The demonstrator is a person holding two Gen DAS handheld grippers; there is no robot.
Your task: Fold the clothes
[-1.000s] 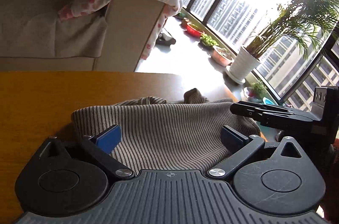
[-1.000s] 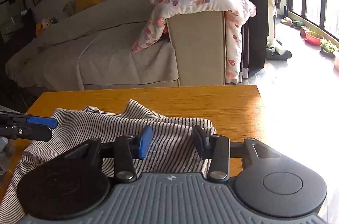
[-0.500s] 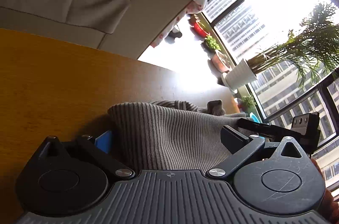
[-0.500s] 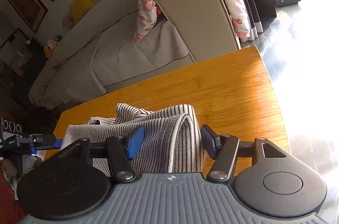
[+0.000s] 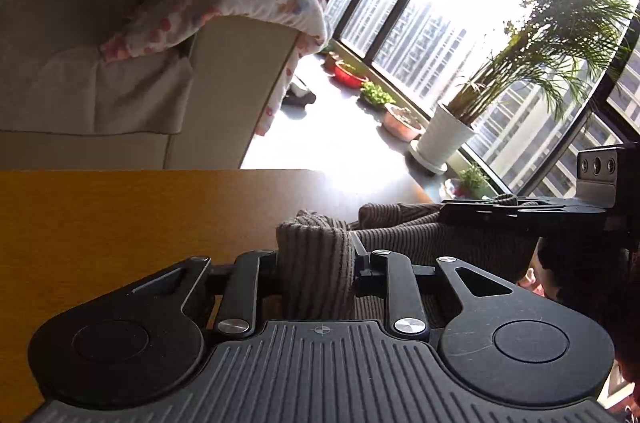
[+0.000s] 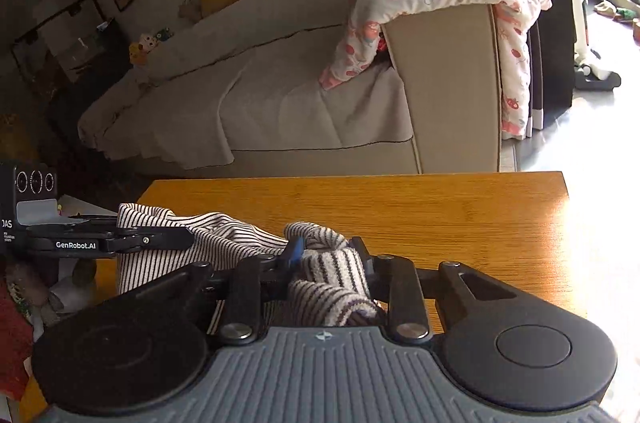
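Left gripper (image 5: pixel 316 263) | jaws closing on brown-and-cream striped knit garment (image 6: pixel 224 235), bunched on orange wooden table (image 6: pixel 440 207) | right gripper (image 6: pixel 330 263) likewise | folding begun, unfinished.

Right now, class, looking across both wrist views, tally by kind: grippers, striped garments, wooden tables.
Grippers: 2, left gripper and right gripper, each closing on fabric.
Striped garments: 1, the striped garment.
Wooden tables: 1, the wooden table.
Total: 4.
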